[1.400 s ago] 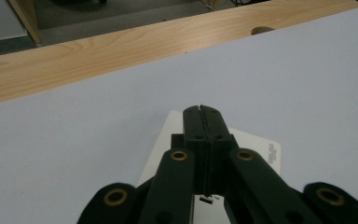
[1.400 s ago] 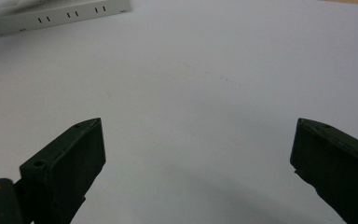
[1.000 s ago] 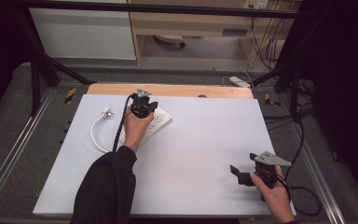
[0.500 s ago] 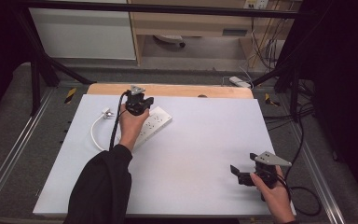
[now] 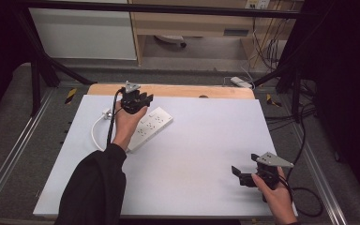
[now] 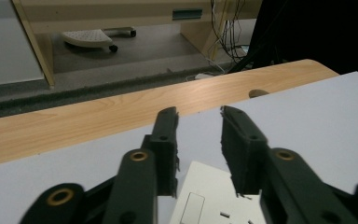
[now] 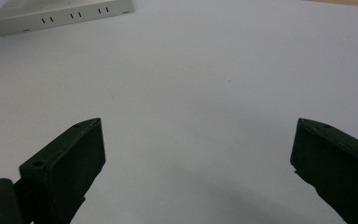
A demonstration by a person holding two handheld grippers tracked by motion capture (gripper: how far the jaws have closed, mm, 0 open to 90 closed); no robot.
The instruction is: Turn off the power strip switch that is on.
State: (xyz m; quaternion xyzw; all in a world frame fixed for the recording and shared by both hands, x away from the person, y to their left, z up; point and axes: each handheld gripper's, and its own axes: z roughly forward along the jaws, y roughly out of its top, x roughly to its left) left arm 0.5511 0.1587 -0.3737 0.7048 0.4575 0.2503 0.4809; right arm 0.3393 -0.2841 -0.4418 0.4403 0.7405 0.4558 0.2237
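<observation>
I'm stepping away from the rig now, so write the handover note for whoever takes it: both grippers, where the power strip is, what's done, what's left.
Left gripper: jaws have just been opening, nothing between them; it hangs above the far end of the power strip.
Right gripper: open wide, empty, low over the white board near its right front corner.
Power strip: lies flat and slanted on the board's far left part, its white cord looping to its left, the plug beside the left hand.
Done: the strip appears let go and lies on the board.
Left: I can't tell what follows; check the strip's position before going on.
</observation>
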